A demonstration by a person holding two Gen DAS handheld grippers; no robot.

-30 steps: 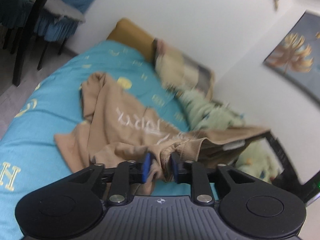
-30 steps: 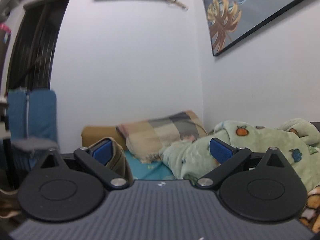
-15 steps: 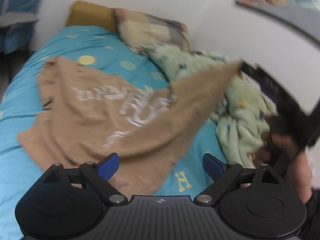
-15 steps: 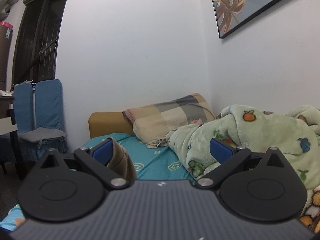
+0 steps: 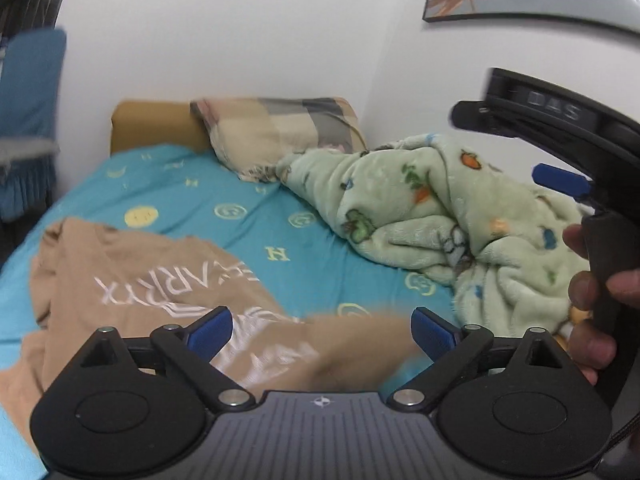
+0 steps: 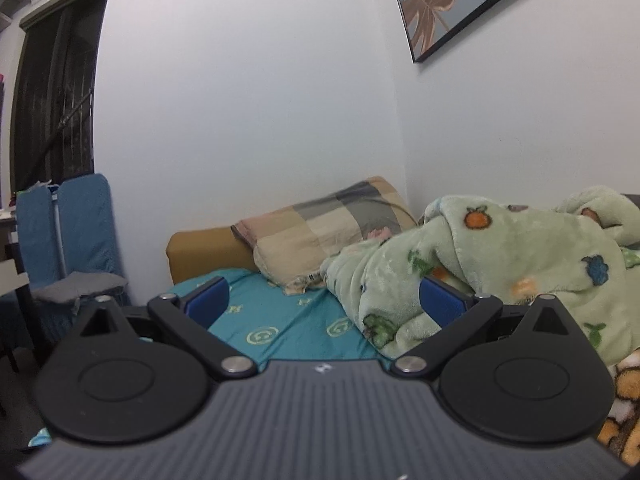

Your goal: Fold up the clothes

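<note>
A tan T-shirt (image 5: 132,292) with white lettering lies spread on the blue bed sheet (image 5: 224,196), its near edge blurred between my fingers. My left gripper (image 5: 322,330) is open and empty just above that edge. My right gripper (image 6: 324,300) is open and empty, held above the bed and facing the pillow; it also shows at the right of the left wrist view (image 5: 560,180), with a hand on its handle. No shirt shows in the right wrist view.
A green fleece blanket (image 5: 420,208) is heaped on the bed's right side against the wall. A checked pillow (image 5: 280,128) and a mustard cushion (image 5: 152,124) lie at the head. A blue-covered chair (image 6: 68,240) stands left of the bed.
My left gripper opened and let go of the shirt. The cloth at my right gripper's left finger dropped away. The shirt fell and now lies flatter on the bed.
</note>
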